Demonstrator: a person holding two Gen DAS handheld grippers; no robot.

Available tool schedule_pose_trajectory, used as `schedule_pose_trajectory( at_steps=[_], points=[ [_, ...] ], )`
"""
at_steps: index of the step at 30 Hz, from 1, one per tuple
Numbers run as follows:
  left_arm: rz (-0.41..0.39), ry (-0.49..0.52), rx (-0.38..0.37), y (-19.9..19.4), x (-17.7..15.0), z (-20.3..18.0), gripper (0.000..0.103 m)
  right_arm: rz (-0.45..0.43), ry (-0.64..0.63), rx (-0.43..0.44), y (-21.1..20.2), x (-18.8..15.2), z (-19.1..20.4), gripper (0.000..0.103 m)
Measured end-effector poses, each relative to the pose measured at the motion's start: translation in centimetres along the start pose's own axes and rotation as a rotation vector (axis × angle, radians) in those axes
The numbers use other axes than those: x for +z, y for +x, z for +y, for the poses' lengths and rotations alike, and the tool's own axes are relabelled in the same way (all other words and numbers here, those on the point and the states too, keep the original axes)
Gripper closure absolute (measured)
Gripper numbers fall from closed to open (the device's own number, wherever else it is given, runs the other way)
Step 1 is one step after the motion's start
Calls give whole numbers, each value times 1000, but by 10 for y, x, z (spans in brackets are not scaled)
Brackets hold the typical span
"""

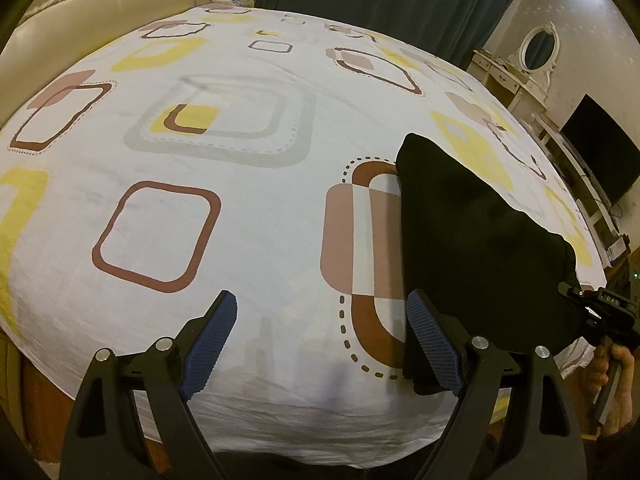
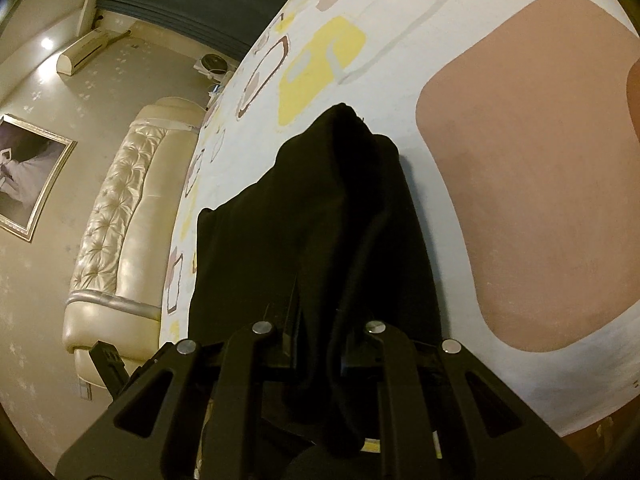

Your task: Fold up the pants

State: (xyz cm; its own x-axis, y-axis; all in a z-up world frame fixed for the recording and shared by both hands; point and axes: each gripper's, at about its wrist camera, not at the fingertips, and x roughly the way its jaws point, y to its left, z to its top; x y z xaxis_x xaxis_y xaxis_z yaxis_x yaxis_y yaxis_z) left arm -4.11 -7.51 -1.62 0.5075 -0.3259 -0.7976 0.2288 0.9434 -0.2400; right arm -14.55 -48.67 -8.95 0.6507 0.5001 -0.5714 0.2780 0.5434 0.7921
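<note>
1. Bed (image 1: 240,240) with a white sheet printed in brown, yellow and grey squares, filling nearly all of the left wrist view; padded cream headboard (image 2: 120,208) at its far end in the right wrist view.
2. Black pants (image 1: 472,240) lying on the right part of the sheet, gathered into a long bundle, far end resting on the sheet, near end lifted toward the right gripper.
3. Left gripper (image 1: 320,344) spread wide over bare sheet, nothing between its 2 blue pads; right pad just beside, perhaps touching, the near corner of the cloth.
4. Right gripper (image 2: 320,320) closed on a thick bunch of pants fabric, folds spilling over both fingers and hiding the tips.
5. Progress, judged from the layout: early to middle. Garment bunched, not flat, no tidy fold visible; layer count unclear.
6. Left to do, likely: spreading the cloth smooth, a second grip with the free left side, then folding end to end.
</note>
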Motion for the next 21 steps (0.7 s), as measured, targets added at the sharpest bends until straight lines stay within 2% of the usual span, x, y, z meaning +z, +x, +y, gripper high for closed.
schedule_pose_trajectory(
  at_steps=[9, 19, 21],
  points=[
    [16, 5, -11, 4, -3, -5, 17, -15, 4, -4, -2, 0, 0, 90],
    [76, 28, -81, 15, -9, -18, 17, -40, 61, -10, -28, 7, -22, 87],
    [88, 30, -99, 17, -9, -20, 17, -57, 66, -32, -36, 9, -22, 83]
  ],
)
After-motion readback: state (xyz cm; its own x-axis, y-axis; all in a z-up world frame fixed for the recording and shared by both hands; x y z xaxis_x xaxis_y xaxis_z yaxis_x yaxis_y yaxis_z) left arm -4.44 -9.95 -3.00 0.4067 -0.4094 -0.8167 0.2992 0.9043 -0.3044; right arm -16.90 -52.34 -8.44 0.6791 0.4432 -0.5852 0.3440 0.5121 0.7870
